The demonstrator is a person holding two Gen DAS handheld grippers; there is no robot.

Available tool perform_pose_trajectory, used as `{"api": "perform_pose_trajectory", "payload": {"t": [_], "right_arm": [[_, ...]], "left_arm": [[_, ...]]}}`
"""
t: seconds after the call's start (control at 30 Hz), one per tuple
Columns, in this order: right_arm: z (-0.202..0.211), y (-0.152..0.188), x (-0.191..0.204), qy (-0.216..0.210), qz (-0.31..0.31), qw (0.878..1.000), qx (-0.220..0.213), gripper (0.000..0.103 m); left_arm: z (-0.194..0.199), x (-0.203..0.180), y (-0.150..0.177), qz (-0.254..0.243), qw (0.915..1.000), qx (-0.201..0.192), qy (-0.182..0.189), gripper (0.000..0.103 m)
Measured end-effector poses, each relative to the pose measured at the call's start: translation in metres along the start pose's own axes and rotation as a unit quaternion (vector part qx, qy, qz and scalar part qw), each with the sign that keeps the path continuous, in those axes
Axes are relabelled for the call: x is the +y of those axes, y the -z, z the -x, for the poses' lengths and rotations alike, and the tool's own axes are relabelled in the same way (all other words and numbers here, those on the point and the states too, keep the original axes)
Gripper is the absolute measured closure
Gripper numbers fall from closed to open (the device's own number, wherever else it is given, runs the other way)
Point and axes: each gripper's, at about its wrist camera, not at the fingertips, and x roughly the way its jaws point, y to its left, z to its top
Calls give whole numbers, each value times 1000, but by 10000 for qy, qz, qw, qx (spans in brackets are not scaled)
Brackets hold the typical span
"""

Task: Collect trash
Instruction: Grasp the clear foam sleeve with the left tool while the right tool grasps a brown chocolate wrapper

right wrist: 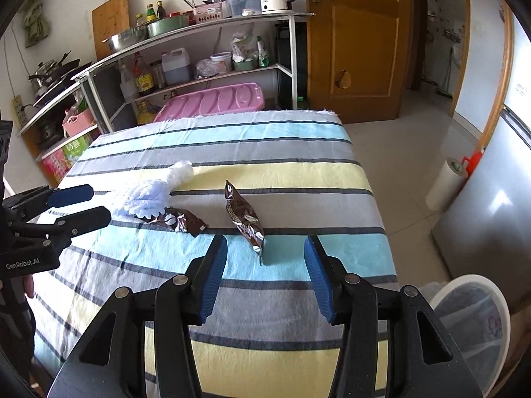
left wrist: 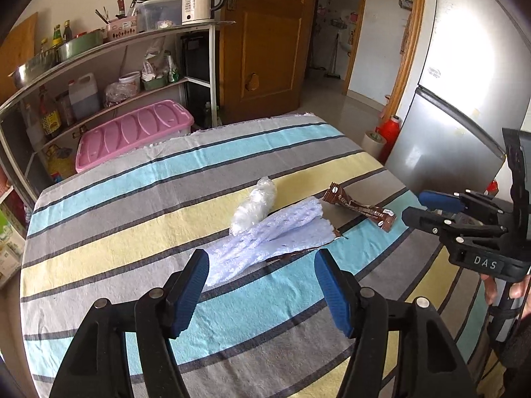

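From the left wrist, the left tongs point(left wrist: 262, 285) stand released over the striped desk point(left wrist: 132, 205), just short of the pale foam sheet point(left wrist: 272, 235); a clear, perhaps plastic, wad point(left wrist: 254, 210) lies beside it. From the right wrist, the right tongs point(right wrist: 265, 278) gape, empty, near a brown wrapper point(right wrist: 245, 222); another wrapper point(right wrist: 179, 220) pokes from under the sheet.

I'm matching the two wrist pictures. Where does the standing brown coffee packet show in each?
Left wrist view: brown coffee packet right of centre, beyond the white foam sheet.
Right wrist view: same packet at centre, just ahead of the open jaws.
Shared landmark: pink storage box behind the table.
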Motion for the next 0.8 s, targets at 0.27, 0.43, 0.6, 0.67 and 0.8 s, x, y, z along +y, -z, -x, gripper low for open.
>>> {"api": "perform_pose_trajectory", "payload": {"t": [0.27,0.43,0.6,0.67,0.8], "right_arm": [[-32,-14,3,-165,224,9995,173,48],[-44,-14,5,-225,238,9991,270,47],[-52,-17,5,-215,254,9990,304,47],[-53,-18,4,-283,237,9989,294,47],[-59,-19,6,-354,223,9984,372,47]], "left_arm": [[-21,-6,-9,-660,9977,149,12,37],[-37,-10,-14,-1040,9942,258,112,37],[-44,-5,-15,-902,9950,299,323,37],[-44,2,-16,-652,9964,276,465,37],[-48,7,-18,-459,9971,328,506,38]]}}
